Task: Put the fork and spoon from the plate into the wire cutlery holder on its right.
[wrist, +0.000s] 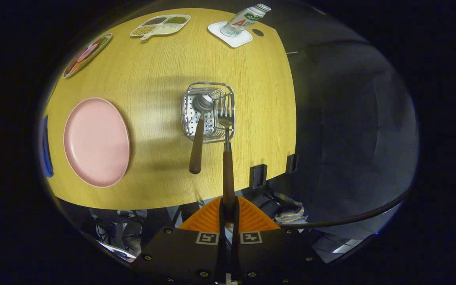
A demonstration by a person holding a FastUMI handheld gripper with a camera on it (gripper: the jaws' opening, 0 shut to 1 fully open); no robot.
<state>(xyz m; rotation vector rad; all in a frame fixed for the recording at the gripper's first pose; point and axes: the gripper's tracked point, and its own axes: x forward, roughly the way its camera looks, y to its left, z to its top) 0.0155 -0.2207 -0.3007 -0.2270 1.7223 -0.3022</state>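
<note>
Wooden table [160, 67]: spreading out well beyond the fingers, carrying everything listed below.

Pink plate [96, 141]: lying flat and bare, well off to the left of the fingers' line, apart from the holder.

Wire cutlery holder [208, 113]: standing straight ahead of the fingers, beyond the fork's handle, to the right of the plate.

Fork [227, 158]: running straight out from between the fingers, dark handle clamped at its near end, tines reaching into the right side of the holder.

Spoon [198, 134]: resting with bowl inside the holder, handle leaning out over the near rim, just left of the fork and not touching the fingers.

Gripper [228, 215]: closing tightly on the fork's handle, both fingers pressing against it.

Far beyond the holder: bottle [245, 19] standing on a white coaster [230, 35]; sectioned tray [160, 24] and patterned dish [87, 54] lying further left.
</note>
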